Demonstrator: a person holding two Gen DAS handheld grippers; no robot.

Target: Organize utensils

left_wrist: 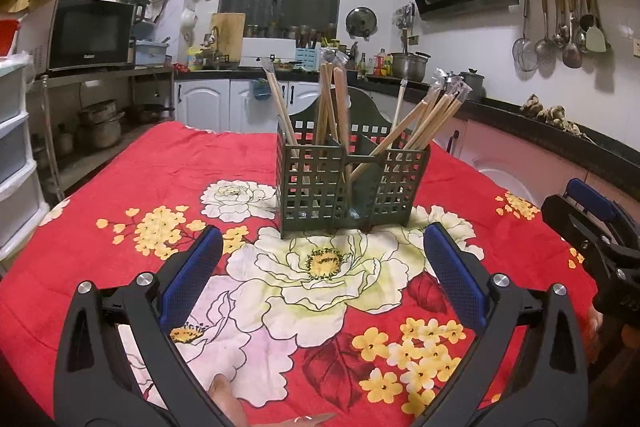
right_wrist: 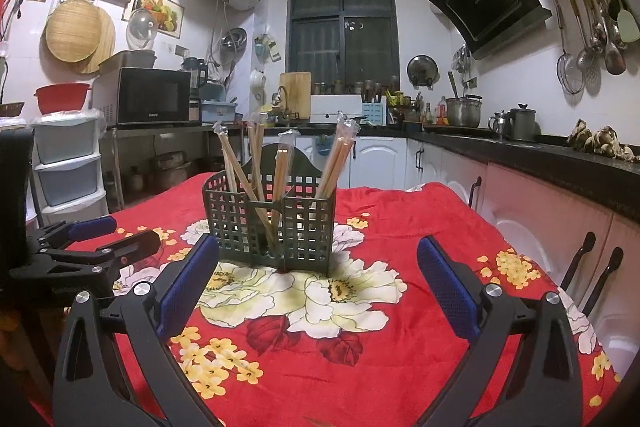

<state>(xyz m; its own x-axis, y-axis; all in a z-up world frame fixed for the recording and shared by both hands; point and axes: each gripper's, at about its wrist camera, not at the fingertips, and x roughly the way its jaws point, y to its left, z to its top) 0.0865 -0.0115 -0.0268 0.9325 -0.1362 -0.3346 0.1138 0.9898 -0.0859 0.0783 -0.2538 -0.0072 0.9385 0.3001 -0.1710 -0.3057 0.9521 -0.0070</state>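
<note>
A dark green lattice utensil holder (left_wrist: 348, 183) stands upright on the red floral tablecloth (left_wrist: 160, 167), in front of both grippers. It also shows in the right wrist view (right_wrist: 272, 227). Several wrapped pairs of wooden chopsticks (left_wrist: 332, 103) lean in its compartments, some to the right (left_wrist: 424, 123); they also show in the right wrist view (right_wrist: 256, 163). My left gripper (left_wrist: 322, 247) is open and empty, a short way in front of the holder. My right gripper (right_wrist: 318, 255) is open and empty, just right of the holder's front. The right gripper shows at the left wrist view's right edge (left_wrist: 592, 227).
The table edge drops off at left and right. A kitchen counter (right_wrist: 560, 155) with pots runs along the right and back. A microwave (right_wrist: 154, 101) and plastic drawers (right_wrist: 68, 163) stand at the left. Two dark chair posts (right_wrist: 592, 271) rise by the table's right edge.
</note>
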